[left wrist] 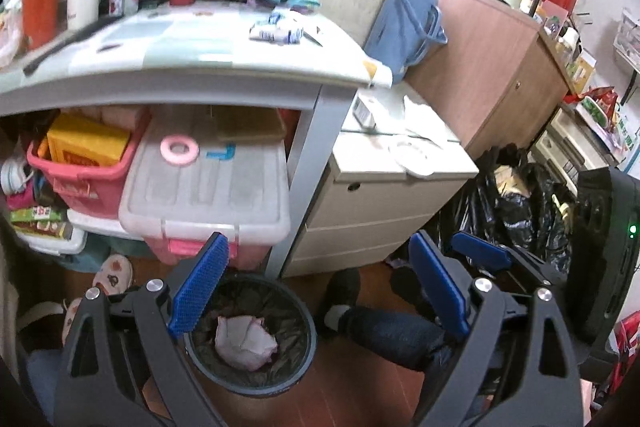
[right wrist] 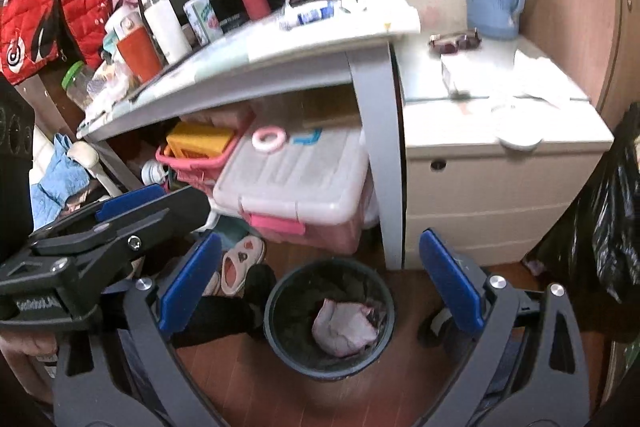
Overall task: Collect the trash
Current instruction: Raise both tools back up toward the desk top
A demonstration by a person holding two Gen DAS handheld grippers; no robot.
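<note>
Between your left fingers (left wrist: 200,283) with their rough blue pads sits the bin (left wrist: 248,383), smooth dark plastic lined with crinkled glossy film, and in it a wad (left wrist: 246,343) of creased paper. Beyond your fingertips the floor (left wrist: 352,391) is polished reddish wood. Further ahead, the box lid (left wrist: 208,183) looks like frosted plastic and the cabinet (right wrist: 492,187) matt white. Your right fingers' (right wrist: 452,287) bolts gleam like metal.

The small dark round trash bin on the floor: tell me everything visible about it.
The small dark round trash bin stands upright on the reddish wooden floor, in front of the grey desk leg and near the white drawer cabinet. It seems lined with a dark bag. Inside lies one crumpled white-and-pink wad of paper or plastic. No fingers touch it; both grippers are above it, open and empty.
</note>
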